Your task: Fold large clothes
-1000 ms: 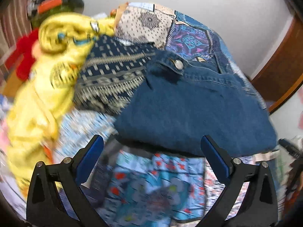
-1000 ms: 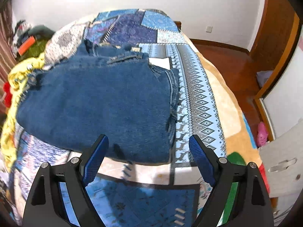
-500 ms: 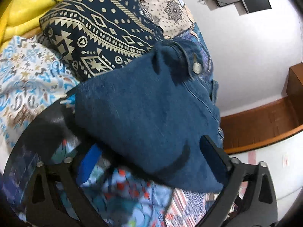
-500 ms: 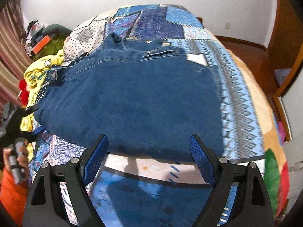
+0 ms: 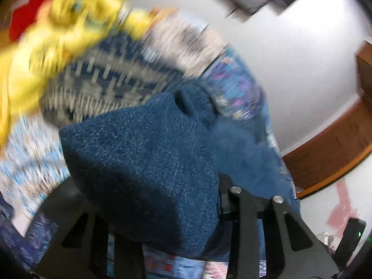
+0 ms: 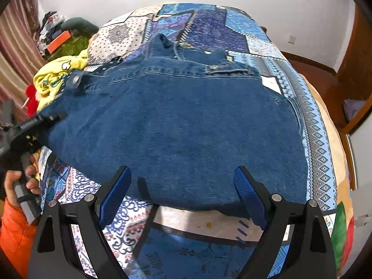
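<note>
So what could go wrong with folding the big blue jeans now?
The left tool has just been closing on only a corner of the jeans, so the denim might slip out. The right tool is open at the near edge, so a lift may go lopsided. The yellow clothes could get dragged.

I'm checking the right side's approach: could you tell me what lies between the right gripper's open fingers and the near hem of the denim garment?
Only patterned bedspread. In the right wrist view the right gripper hangs open just before the denim garment, nothing else between.
</note>
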